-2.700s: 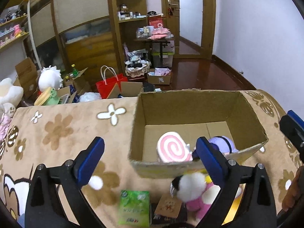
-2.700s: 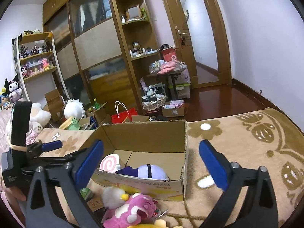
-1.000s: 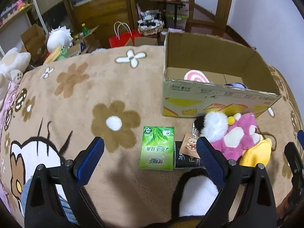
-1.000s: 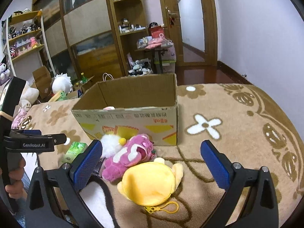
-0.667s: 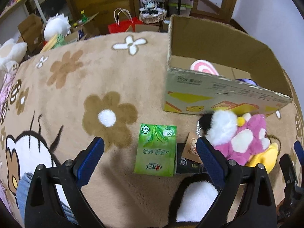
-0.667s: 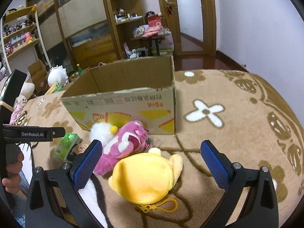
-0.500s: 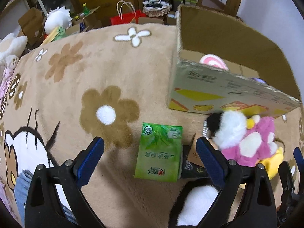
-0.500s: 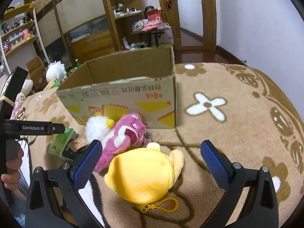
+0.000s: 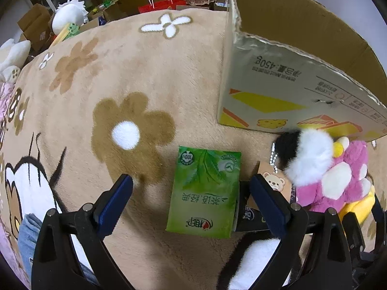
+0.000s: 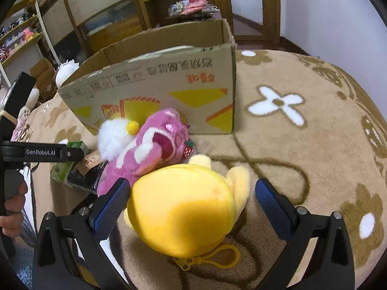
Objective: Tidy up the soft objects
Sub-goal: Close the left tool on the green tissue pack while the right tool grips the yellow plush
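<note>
Progress: nothing grasped. Both grippers spread wide: right gripper [image 10: 191, 201] straddles yellow plush [image 10: 183, 207], left gripper [image 9: 191, 199] straddles green tissue pack [image 9: 205, 191]; cardboard box [image 10: 154, 89] at 12 o'clock; pink plush [image 10: 150, 149] also unboxed.

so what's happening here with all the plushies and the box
A person is tidying soft things on a flowered blanket with a handheld gripper in each hand. The left gripper is open around a green tissue pack; the right gripper is open around a yellow plush. A pink plush lies against the cardboard box. Nothing is gripped yet.
</note>
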